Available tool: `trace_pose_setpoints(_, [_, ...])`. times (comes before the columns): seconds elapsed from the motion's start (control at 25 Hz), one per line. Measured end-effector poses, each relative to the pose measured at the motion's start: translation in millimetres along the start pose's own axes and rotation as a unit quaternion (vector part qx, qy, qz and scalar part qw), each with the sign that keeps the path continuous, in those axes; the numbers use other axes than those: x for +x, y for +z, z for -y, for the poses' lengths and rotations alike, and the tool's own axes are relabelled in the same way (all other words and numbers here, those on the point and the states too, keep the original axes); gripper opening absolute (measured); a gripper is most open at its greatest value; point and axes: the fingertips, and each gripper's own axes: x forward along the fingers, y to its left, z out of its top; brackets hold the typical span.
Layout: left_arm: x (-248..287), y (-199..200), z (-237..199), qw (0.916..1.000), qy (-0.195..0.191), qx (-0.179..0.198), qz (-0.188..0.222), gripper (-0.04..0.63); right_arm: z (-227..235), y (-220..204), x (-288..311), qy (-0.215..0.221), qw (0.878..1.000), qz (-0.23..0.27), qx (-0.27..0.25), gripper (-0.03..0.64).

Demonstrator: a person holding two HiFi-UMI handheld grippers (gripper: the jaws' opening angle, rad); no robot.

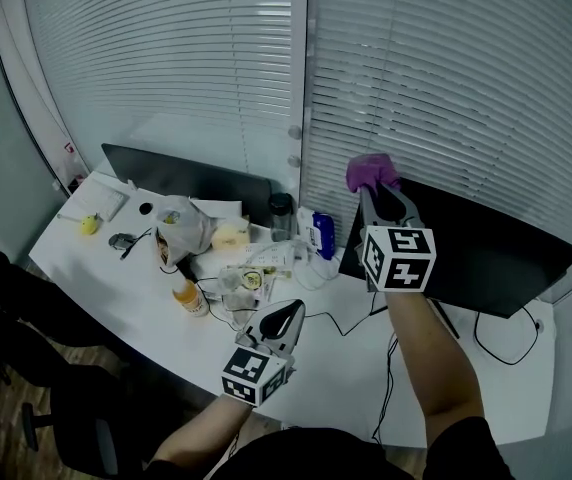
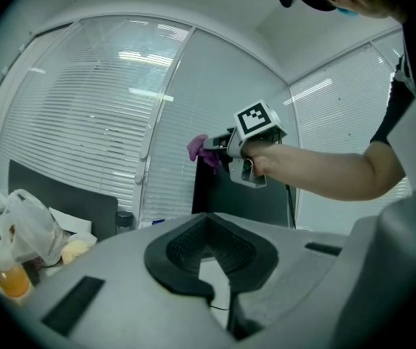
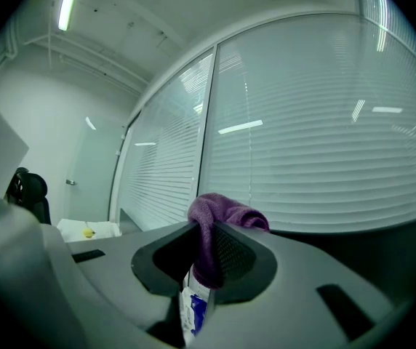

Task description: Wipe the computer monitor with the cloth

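My right gripper [image 1: 379, 194] is shut on a purple cloth [image 1: 370, 172], held up at the top left corner of the black monitor [image 1: 486, 253]. In the right gripper view the cloth [image 3: 222, 213] bunches over the tips of the right gripper [image 3: 209, 230], with the monitor's dark edge [image 3: 386, 249] to the right. The left gripper view shows the cloth [image 2: 198, 148] against the monitor [image 2: 241, 198], with the right gripper [image 2: 219, 150] behind it. My left gripper [image 1: 286, 318] hangs low over the desk, shut, with nothing held; its tips [image 2: 208, 220] meet.
A second dark monitor [image 1: 186, 176] stands at the left. The white desk [image 1: 96, 268] carries a plastic bag [image 1: 181, 223], an orange bottle [image 1: 192, 297], a dark jar [image 1: 281, 213], a blue-and-white pack [image 1: 321, 234] and cables [image 1: 386, 368]. Blinds cover the window behind. A black chair [image 1: 11, 288] stands at the left.
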Motion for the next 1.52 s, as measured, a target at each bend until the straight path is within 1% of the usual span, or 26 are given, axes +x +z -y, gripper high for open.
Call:
trace_pose_setpoints(0.32, [5, -15, -4, 0.9998, 0.003, -0.009, -0.02, 0.004, -11, -38, 2, 0.006, 1.0, -0.012, -0.006, 0.064])
trace_pose_setpoints(0.44, [6, -21, -4, 0.9996, 0.004, -0.013, -0.026, 0.005, -15, -63, 2, 0.011, 0.999, -0.032, 0.004, 0.064])
trace_pose_setpoints(0.64, [7, -35, -5, 0.999, 0.008, -0.022, -0.038, 0.005, -20, -119, 0, 0.017, 0.996, -0.08, 0.024, 0.064])
trace_pose_setpoints(0.88, [6, -60, -6, 0.9975, 0.009, -0.038, -0.06, 0.005, -26, -186, -3, 0.018, 0.989, -0.138, 0.044, 0.064])
trace_pose_setpoints(1.16, [3, -92, -8, 0.9945, 0.012, -0.053, -0.089, 0.003, -36, -255, -4, 0.019, 0.979, -0.192, 0.071, 0.064])
trace_pose_setpoints(1.52, [-2, -129, -12, 0.9897, 0.015, -0.067, -0.125, 0.005, -46, -318, 0, 0.019, 0.968, -0.235, 0.09, 0.063])
